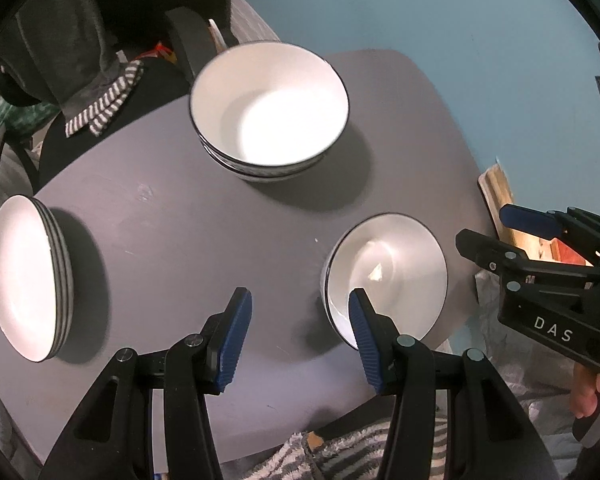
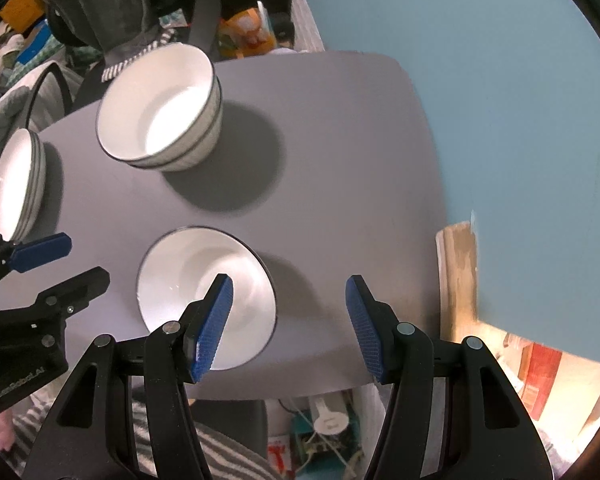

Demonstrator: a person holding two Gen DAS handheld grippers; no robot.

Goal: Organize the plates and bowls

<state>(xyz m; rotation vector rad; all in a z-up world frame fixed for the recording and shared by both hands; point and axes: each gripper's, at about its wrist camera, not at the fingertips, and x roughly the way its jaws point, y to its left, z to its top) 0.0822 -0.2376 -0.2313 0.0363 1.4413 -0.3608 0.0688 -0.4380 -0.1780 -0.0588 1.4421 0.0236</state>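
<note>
Blue wall backs a grey table [image 1: 172,220] carrying a stack of bowls [image 1: 268,108] at 12 o'clock, a stack of plates [image 1: 24,280] at 9 o'clock, and a lone bowl [image 1: 396,264] near the front edge. Both tongs hang wide open and empty: the left tongs [image 1: 296,338] have that bowl's rim at their right finger, at about 1 o'clock. The right tongs [image 2: 288,324] see the bowl [image 2: 204,276] at 10 o'clock, under their left finger, so I judge either could take it, the rim lying between them.
</note>
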